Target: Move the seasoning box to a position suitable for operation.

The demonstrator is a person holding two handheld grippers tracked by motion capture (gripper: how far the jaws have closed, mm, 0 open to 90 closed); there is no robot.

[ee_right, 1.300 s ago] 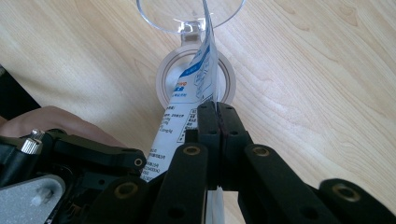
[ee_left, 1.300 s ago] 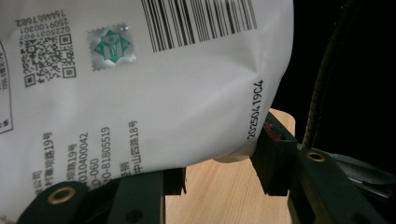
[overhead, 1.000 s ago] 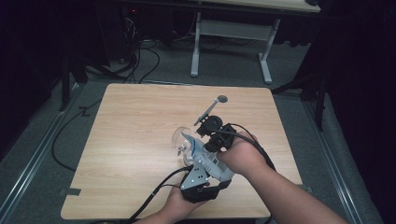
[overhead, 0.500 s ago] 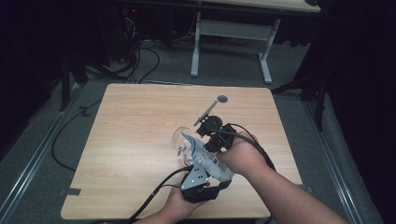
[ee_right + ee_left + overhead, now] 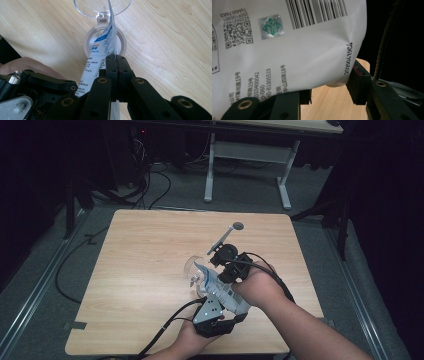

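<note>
A white and blue printed packet hangs over a clear glass in the middle of the table. My left gripper comes up from the near edge and has the packet's barcoded body between its jaws. From the right, my right gripper meets the packet. In its own view that gripper is shut on the packet's thin edge, with the glass and its round foot just beyond.
A thin metal rod with a round end lies on the wooden table behind the grippers. Cables trail off the near edge. The table's left half and far side are bare wood.
</note>
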